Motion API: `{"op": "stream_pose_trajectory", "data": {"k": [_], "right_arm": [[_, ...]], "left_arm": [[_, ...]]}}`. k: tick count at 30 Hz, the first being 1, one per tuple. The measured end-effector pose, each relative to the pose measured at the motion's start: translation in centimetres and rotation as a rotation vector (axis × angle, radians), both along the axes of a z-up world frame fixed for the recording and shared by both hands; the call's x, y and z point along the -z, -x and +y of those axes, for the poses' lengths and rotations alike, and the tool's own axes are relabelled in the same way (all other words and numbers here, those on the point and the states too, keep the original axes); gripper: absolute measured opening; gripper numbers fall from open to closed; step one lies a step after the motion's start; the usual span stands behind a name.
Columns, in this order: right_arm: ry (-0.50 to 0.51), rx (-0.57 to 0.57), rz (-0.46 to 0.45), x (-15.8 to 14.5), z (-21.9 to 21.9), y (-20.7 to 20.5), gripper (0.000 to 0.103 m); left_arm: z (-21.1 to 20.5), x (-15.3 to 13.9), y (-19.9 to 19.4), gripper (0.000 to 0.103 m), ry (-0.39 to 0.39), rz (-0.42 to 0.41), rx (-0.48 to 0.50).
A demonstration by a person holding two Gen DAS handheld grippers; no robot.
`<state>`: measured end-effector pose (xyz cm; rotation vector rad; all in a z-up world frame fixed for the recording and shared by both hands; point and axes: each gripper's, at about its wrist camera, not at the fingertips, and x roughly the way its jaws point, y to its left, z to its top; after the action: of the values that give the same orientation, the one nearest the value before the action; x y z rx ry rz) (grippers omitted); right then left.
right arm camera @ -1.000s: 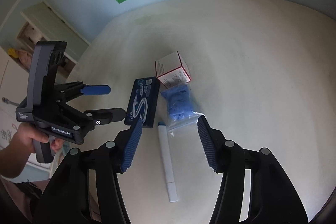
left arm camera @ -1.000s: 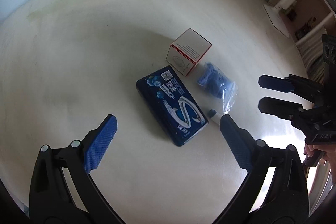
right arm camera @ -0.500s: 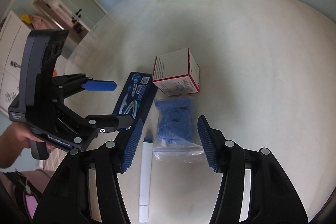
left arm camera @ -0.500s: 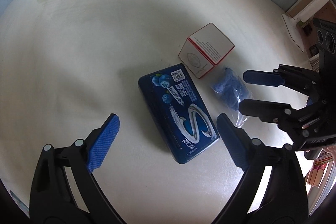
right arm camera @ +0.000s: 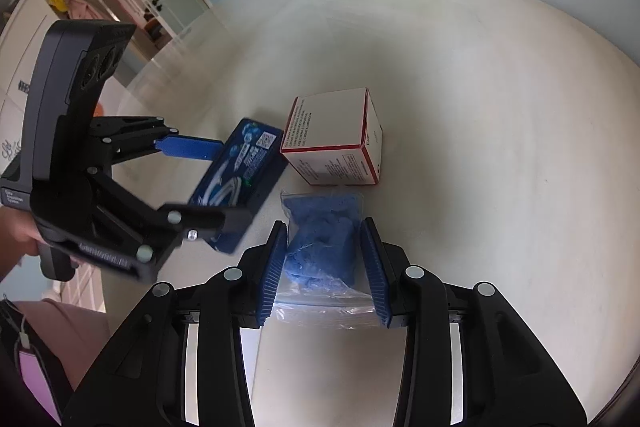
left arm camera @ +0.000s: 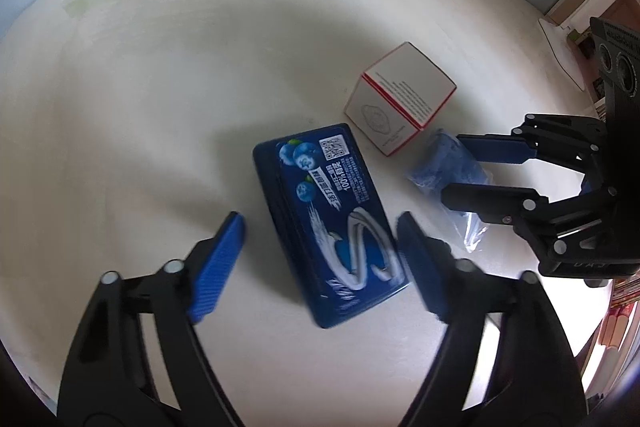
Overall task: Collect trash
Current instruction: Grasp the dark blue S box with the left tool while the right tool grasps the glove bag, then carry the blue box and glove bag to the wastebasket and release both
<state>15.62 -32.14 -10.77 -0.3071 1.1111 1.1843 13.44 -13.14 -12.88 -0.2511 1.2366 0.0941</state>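
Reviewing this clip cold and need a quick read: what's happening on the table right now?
A person holds a gripper in each hand over a pale table with three bits of trash. The right gripper has its fingers on either side of the clear bag of blue material, nearly closed on it. The left gripper is open, straddling the blue tin, not touching it. The white box lies untouched beside both. Nothing is lifted yet.

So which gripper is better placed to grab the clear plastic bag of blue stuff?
Right. The right gripper already straddles the clear plastic bag of blue material, pads beside it. The left gripper brackets the dark blue tin instead.
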Motion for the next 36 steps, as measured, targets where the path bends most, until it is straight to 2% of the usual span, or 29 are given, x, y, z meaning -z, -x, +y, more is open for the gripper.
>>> {"op": "stream_pose_trajectory", "data": {"k": [3,4,12,20,28,36], "right_arm": [[0.015,-0.001,-0.025,-0.1,0.3,0.4,0.040],[0.019,0.001,-0.030,-0.1,0.8,0.7,0.040],[0.021,0.049,-0.030,-0.3,1.0,1.0,0.037],[-0.034,0.147,-0.022,-2.6,-1.7,0.1,0.037],[-0.074,0.283,-0.030,-4.1,-4.9,0.4,0.037],[-0.091,0.467,-0.044,-4.2,-10.0,2.6,0.037]], "left_arm": [[0.3,-0.2,-0.1,0.058,-0.018,-0.003,0.004],[0.5,-0.3,-0.1,0.051,-0.023,-0.005,0.005],[1.3,-0.6,0.6,0.051,-0.004,-0.004,-0.005],[1.7,-2.6,1.9,0.051,-0.009,-0.025,0.005],[0.2,-4.8,0.9,0.051,-0.052,-0.064,0.085],[-2.9,-6.7,-0.1,0.051,-0.053,-0.117,0.236]]}}
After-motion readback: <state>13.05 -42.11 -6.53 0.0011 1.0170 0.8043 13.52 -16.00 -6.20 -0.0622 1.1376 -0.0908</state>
